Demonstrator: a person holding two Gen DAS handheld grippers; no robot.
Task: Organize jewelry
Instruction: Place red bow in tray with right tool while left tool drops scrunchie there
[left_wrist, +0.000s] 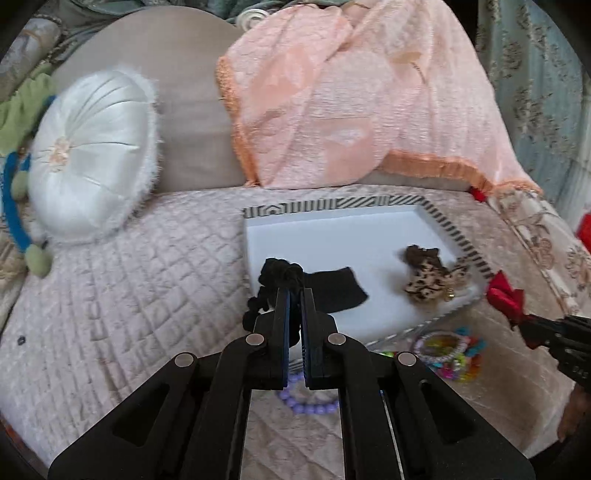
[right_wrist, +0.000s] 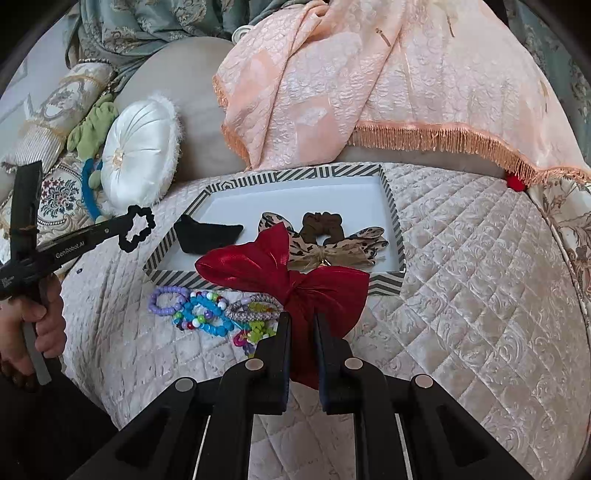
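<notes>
My left gripper (left_wrist: 294, 291) is pinching a black scalloped hair tie (right_wrist: 136, 228), its loop dangling past my closed jaws, left of the striped tray (right_wrist: 391, 206). Beaded bracelets (right_wrist: 201, 310) are lying on the quilt just before the tray. My right gripper (right_wrist: 302, 319) is clamping a red satin bow (right_wrist: 280, 269), spreading beyond the jaw tips over the tray's near rim

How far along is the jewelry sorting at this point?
Partly done. Already in the striped tray: a black cloth piece, a brown scrunchie and a leopard-print bow. In hand: the left gripper holds a black scrunchie; the right gripper holds a red bow. Left on the quilt: the purple bead bracelet and colorful bead bracelets.
</notes>
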